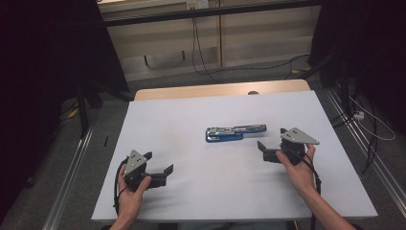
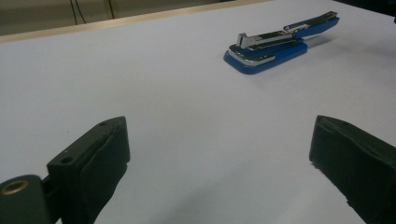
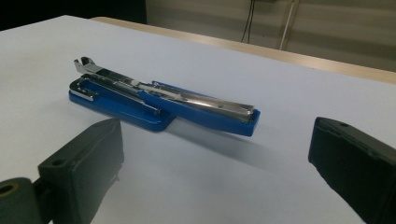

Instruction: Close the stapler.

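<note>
On the white tabletop the blue-and-chrome metal stapler lies swung open near the middle, so the right tool, jaws spread and empty, should probably close squarely across it while the left tool, also spread, steadies its base

A lab: dark curtains, floor rails, loose cables.

The high view looks forward and down on the whole table. Both gripper views look low across it, sharing the blue stapler, nearer in the right gripper view.
</note>
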A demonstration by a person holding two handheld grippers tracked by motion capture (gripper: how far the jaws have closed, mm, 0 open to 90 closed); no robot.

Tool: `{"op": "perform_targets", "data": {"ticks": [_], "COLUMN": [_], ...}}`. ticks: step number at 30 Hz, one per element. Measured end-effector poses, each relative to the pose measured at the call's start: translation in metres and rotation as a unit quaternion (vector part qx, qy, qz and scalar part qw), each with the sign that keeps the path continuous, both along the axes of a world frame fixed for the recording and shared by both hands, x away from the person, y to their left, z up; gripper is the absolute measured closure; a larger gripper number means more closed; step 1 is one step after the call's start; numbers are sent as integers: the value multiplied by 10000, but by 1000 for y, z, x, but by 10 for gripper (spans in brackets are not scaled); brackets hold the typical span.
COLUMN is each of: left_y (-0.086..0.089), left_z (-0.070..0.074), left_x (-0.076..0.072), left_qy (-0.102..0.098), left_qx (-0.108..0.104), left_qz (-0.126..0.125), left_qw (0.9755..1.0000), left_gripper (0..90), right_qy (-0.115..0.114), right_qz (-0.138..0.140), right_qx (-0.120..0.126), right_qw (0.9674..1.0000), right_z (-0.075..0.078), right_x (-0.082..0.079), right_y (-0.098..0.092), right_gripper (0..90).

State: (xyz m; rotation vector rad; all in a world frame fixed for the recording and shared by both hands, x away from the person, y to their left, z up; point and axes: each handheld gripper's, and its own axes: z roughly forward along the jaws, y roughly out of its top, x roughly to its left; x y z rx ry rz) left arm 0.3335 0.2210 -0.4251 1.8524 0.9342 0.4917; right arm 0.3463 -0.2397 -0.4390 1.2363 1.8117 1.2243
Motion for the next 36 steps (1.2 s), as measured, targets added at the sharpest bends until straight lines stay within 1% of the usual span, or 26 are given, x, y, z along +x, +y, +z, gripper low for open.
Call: {"op": "perform_targets", "data": {"ticks": [2,4,5,10,12,14,17,18,19,20,22,23,26,27,29,32,34,36], "left_y": [-1,-4,-6,-19,-24,-28,-32,-32,-33,-34,-36,-38,-45,-47,-53,-61,-66,-71], "left_z": [0,1,1,0,1,1,3,4,4,5,5,6,8,9,10,11,11,10], "left_x": [1,2,4,8,11,13,18,19,20,22,27,30,36,38,42,48,53,56], "left_qy": [-18,-36,-85,-66,-118,-141,-144,-187,-196,-170,-135,-149,-225,-261,-280,-257,-247,-231], "left_qx": [19,11,32,17,70,38,-41,-29,-81,-137,-232,-225,-154,-148,-133,-169,-207,-176], "left_qz": [-38,-56,-101,-238,-304,-324,-319,-292,-259,-219,-250,-248,-291,-364,-431,-532,-570,-585], "left_qw": [10000,10000,9999,9997,9994,9994,9994,9994,9994,9995,9993,9993,9992,9989,9986,9981,9979,9979], "left_gripper": [52,59,62,67,69,70,69,69,69,69,63,57,52,52,46,43,42,42], "right_qy": [40,27,28,4,31,56,70,62,61,64,60,59,44,36,45,55,62,78], "right_qz": [28,91,100,182,175,190,219,239,257,266,276,281,272,265,272,279,298,318], "right_qx": [11,16,3,60,57,107,115,126,149,168,161,141,182,178,200,176,109,95], "right_qw": [10000,10000,9999,9998,9998,9997,9997,9996,9995,9995,9995,9995,9995,9995,9994,9994,9995,9994], "right_z": [0,-1,-1,1,1,1,2,2,2,2,1,1,2,2,3,2,1,1], "right_x": [-1,-2,-2,-1,0,1,1,1,1,2,2,3,4,5,6,8,9,10], "right_y": [0,0,0,-1,-2,-4,-4,-4,-3,-3,-3,-3,-4,-5,-5,-5,-5,-5], "right_gripper": [34,34,34,40,50,52,59,68,78,87,117,131,159,160,178,202,232,254]}}
